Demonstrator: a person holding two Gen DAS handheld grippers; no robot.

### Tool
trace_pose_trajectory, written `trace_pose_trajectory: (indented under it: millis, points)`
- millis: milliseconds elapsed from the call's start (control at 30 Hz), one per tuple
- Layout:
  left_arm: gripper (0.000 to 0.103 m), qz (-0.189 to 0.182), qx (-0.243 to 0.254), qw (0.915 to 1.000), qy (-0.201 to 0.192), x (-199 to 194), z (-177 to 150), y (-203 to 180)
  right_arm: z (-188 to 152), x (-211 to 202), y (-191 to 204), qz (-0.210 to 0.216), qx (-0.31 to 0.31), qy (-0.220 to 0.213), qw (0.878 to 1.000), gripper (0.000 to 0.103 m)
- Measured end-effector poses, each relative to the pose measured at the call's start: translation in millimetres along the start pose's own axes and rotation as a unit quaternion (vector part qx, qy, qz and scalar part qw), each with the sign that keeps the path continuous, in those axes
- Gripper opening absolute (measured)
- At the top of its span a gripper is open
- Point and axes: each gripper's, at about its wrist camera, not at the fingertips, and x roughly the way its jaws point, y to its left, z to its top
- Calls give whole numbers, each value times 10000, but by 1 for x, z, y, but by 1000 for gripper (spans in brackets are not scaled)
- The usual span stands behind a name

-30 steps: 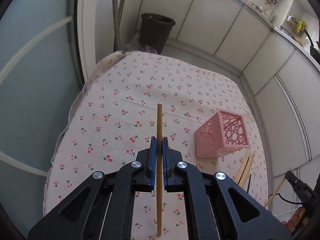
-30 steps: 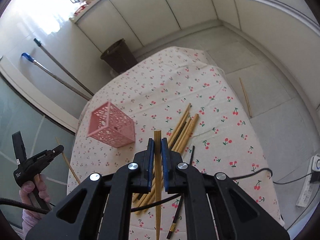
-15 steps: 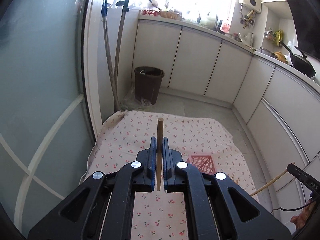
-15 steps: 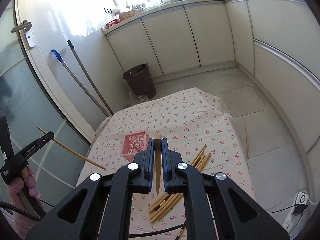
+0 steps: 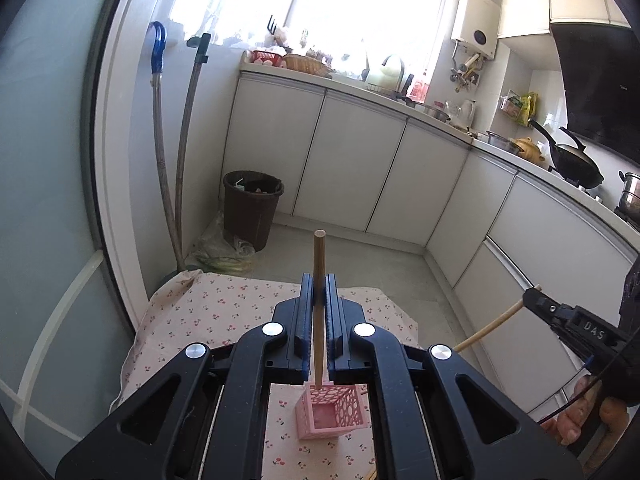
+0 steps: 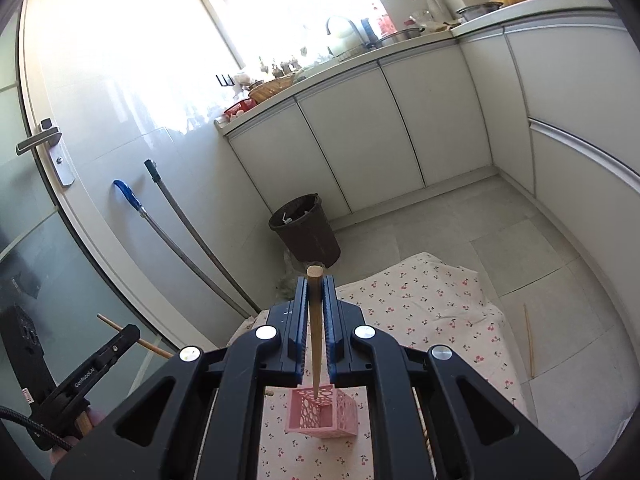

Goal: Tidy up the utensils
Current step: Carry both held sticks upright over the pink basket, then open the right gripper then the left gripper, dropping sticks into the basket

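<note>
Loose chopsticks (image 5: 370, 475) cut off at 6 o'clock edge; worktop (image 6: 440, 312) largely hidden behind gripper bodies; basket (image 5: 332, 412) interior too dim to tell contents.

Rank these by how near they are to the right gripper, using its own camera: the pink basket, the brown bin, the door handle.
From the right gripper:
1. Pink basket, just below its jaws.
2. Brown bin, on the floor past the table.
3. Door handle, high at far left.
</note>
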Motion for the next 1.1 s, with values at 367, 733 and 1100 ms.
trace_pose_trajectory:
  millis: [367,733,1100]
  points:
    - [5,-142,126,9998,108,16,-5,-10,-25,46,16,111,-322,539,9980,16]
    - [7,-172,-131,9967,777,60,-31,-8,-39,34,-11,-293,-167,774,9964,35]
    - [31,178,-316,9976,587,32,-31,4,-60,22,-23,-528,-215,1059,9927,42]
